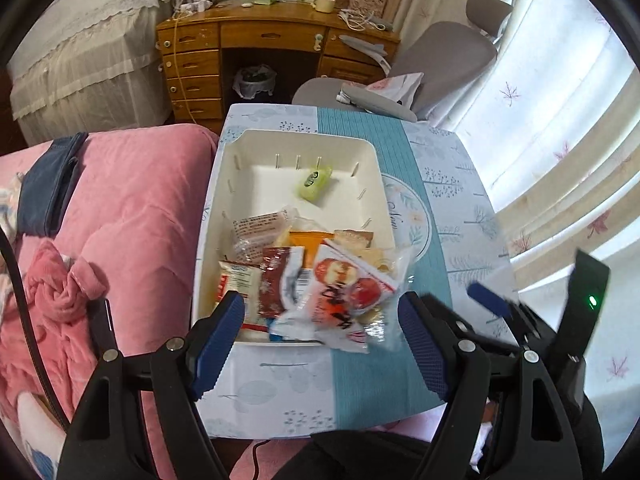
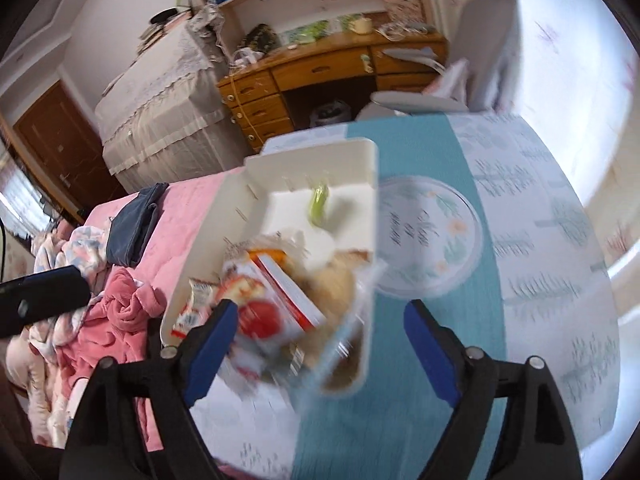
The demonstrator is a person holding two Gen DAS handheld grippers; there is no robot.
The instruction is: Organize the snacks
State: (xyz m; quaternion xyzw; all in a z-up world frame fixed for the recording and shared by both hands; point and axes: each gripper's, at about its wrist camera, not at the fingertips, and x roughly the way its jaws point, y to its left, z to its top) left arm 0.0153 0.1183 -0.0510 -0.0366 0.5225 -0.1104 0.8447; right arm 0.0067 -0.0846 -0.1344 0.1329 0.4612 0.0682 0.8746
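The left gripper [image 1: 320, 330] stood wide open, holding nothing, its jaws straddling the near end of the white bin [image 1: 224, 184]; directly ahead of and between its fingers lay the heap of snack packets [image 1: 308, 280], the red-printed clear bag [image 1: 344, 300] uppermost and spilling over the bin's near rim onto the tablecloth [image 1: 460, 208]; farther ahead, alone in the bin's far half, lay a small green packet [image 1: 314, 182], its long axis running ahead and slightly right. The right gripper [image 2: 316, 340] was likewise wide and empty, with the same red-printed bag ahead and left of its centre line; both seemed about equally near, the left better squared to the heap. The left wrist view was sharp and showed the right gripper's tip off to its right; the right wrist view was motion-blurred, the packets hard to distinguish.
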